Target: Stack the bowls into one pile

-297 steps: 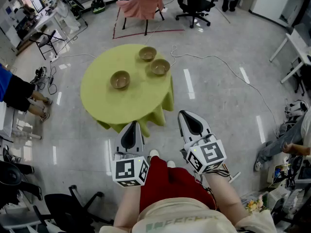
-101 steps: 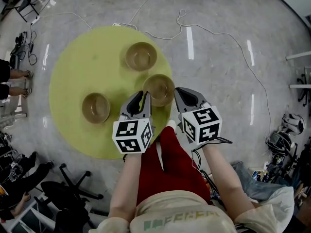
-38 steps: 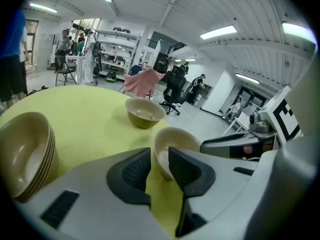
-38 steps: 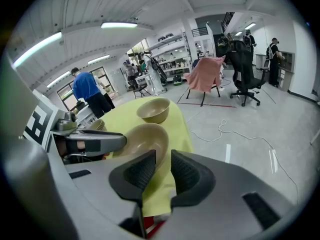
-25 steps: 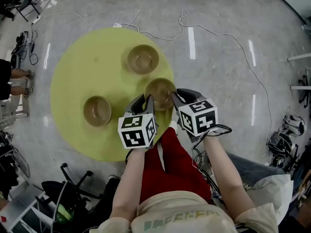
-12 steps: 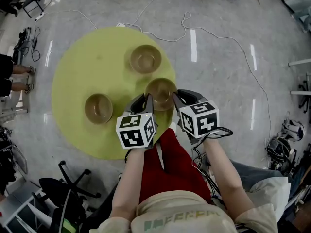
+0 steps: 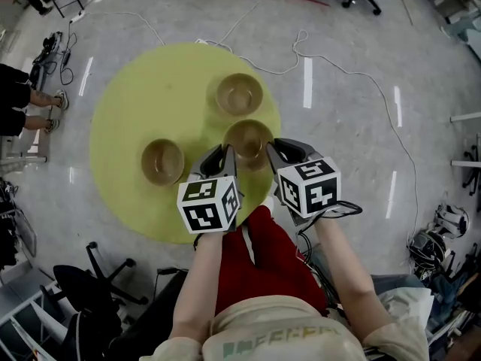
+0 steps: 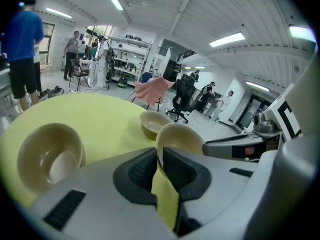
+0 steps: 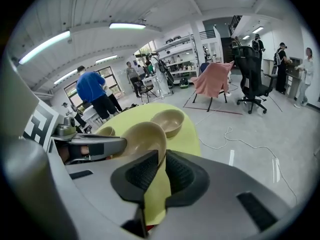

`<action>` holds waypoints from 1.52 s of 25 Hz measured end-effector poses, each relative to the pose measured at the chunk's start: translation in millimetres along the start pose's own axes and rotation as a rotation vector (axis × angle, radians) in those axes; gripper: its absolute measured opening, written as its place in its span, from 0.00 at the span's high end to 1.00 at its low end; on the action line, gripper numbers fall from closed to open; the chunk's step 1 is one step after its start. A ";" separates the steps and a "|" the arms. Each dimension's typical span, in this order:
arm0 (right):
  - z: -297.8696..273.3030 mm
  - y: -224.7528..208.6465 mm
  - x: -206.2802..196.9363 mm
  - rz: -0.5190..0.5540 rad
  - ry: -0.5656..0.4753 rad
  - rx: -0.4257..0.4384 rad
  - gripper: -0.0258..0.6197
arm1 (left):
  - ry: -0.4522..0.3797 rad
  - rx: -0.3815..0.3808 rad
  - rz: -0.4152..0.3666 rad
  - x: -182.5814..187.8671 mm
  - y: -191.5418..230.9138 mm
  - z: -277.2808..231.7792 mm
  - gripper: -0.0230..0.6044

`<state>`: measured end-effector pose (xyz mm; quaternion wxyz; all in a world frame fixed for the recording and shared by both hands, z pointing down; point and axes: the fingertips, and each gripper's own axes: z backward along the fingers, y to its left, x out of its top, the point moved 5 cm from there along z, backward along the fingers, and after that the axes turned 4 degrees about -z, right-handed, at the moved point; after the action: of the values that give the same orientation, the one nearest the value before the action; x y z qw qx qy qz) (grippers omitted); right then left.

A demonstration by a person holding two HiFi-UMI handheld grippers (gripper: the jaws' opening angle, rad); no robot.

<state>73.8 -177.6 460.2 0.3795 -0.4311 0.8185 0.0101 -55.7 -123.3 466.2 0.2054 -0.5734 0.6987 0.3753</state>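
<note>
A round yellow-green desk [image 7: 143,96] stands on a grey glossy floor [image 7: 353,74] in an open workroom. An office chair [image 7: 79,292] is near its edge, and a person in a blue top [image 8: 25,49] stands beyond it.

Three tan bowls sit apart on the desk, and all three look empty. The far bowl [image 7: 239,94] is toward the back. The near bowl [image 7: 248,140] is close in front of it, and the left bowl [image 7: 162,161] is well off to the side.

Both grippers are at the near bowl. The left gripper [image 7: 222,154] has its jaws drawn narrow over the bowl's left rim, which runs down into the slit between the pads in the left gripper view. The right gripper [image 7: 276,150] is the same on the opposite rim. So each seems to pinch one wall of the one bowl. Whether the bowl has left the cloth I cannot tell.

This looks like the first pick-up, since nothing is nested yet. The next move likely calls for raising both hands evenly so the bowl stays level. It would then be carried over the far bowl, centred on it and lowered in before the jaws release. Uneven lifting could tip the bowl or let a rim slip out.
</note>
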 end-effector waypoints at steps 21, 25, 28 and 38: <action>8.7 75.7 30.9 0.147 -0.064 0.109 0.85 | -0.146 0.126 0.040 18.3 36.6 74.9 0.88; 7.6 94.9 34.8 0.178 -0.072 0.134 0.86 | -0.172 0.157 0.053 18.7 48.1 91.0 0.88; 5.2 109.5 36.9 0.202 -0.074 0.157 0.85 | -0.186 0.183 0.067 17.9 58.0 101.9 0.89; -3.9 156.9 35.7 0.259 -0.073 0.228 0.85 | -0.227 0.266 0.103 9.0 87.9 141.1 0.89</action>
<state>-52.7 -105.4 391.8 0.4510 -0.2755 0.8487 -0.0182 -162.2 -16.5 395.7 0.3374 -0.4587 0.7429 0.3519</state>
